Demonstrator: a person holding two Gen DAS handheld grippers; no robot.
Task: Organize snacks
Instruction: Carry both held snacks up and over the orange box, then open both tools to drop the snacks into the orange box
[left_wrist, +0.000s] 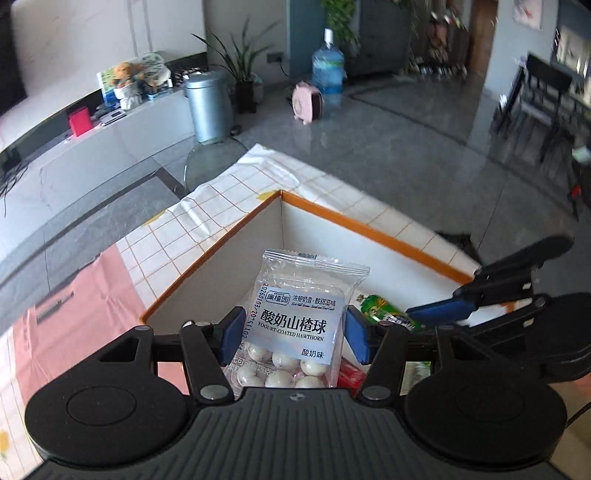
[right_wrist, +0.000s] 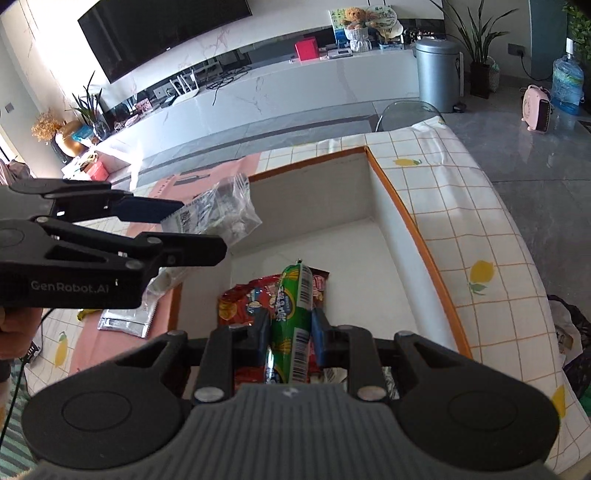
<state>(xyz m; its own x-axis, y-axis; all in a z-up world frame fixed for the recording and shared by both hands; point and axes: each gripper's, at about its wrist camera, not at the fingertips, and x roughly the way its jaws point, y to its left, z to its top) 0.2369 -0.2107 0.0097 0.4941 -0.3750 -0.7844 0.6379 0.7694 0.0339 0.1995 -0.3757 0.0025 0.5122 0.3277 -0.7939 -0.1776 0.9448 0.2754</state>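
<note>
1. Currently both grippers are hanging over the orange-rimmed box (right_wrist: 417, 236), each carrying a snack, presumably for dropping in.
2. Left gripper (left_wrist: 293, 334) is clamping the clear hawthorn-ball packet (left_wrist: 299, 325) by its side edges, label upward; the wide grip is probably sparing the round white balls inside.
3. Right gripper (right_wrist: 290, 332) is pinching the green sausage stick (right_wrist: 293, 325) across its slim middle, jaws nearly together; the film is looking glossy and slippery.
4. Box walls are looking like stiff white card; red crinkly packets (right_wrist: 240, 302) are already lying on its floor.
5. A silver foil pouch (right_wrist: 125, 323) is waiting outside on the checked tablecloth (right_wrist: 480, 229).
</note>
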